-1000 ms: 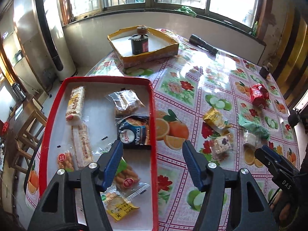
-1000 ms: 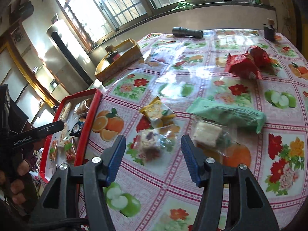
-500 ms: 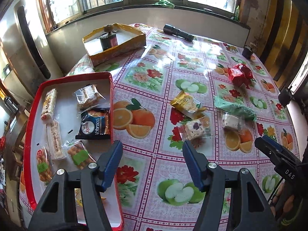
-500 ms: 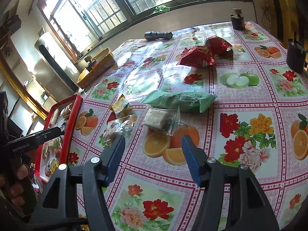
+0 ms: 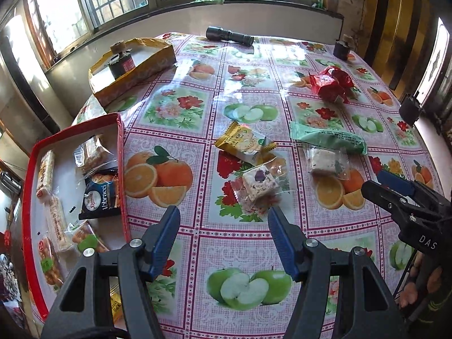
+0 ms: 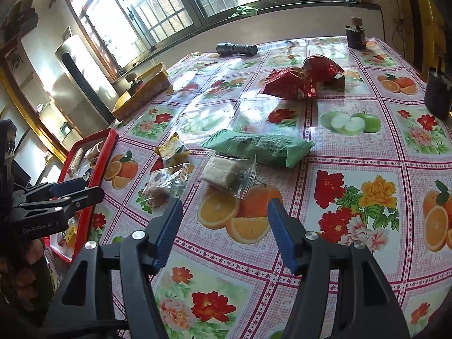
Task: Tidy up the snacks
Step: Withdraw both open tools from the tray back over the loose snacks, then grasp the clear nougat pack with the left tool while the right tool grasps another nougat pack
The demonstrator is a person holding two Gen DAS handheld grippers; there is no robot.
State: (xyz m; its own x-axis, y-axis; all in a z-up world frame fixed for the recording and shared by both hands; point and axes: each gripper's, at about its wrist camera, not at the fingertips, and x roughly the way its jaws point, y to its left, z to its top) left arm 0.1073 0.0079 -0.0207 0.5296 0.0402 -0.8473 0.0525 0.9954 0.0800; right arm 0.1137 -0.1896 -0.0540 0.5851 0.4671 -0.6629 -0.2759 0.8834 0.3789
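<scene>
Left gripper [image 5: 223, 216]: jaws wide apart, nothing between the blue pads, held above the tablecloth just short of the nougat.
Right gripper [image 6: 224, 207]: jaws apart and empty, over the orange print just short of the white bar; in the left view it shows at the right edge [image 5: 395, 183].
Nougat [image 5: 258, 182]: clear-wrapped pale block with dark flecks, lying flat, the nearest loose snack to the left gripper.
White bar [image 6: 221, 171]: clear wrapper, flat on the cloth, right of the nougat and well apart from it.
Yellow pack [image 5: 244, 141]: just beyond the nougat, its near end almost touching the nougat's wrapper.
Green pack [image 6: 261, 147]: long, lying flat, beyond the nougat and to its right; its near edge appears to touch the white bar's wrapper, though the clear film makes this hard to judge.
Red packs [image 5: 332, 83]: two crumpled foil bags together, far beyond the nougat to the right.
Red tray [image 5: 122, 169]: left of the nougat at the table edge, holding several wrapped snacks, a dark blue pack [image 5: 103, 193] among them against its right wall.
Yellow box [image 5: 135, 69]: far beyond the nougat to the left, with a dark jar [image 5: 121, 63] standing in it.
Torch [image 5: 228, 36]: black, lying at the far side of the table from the nougat.
Tablecloth [image 5: 282, 254]: glossy, fruit and flower squares, under everything.
</scene>
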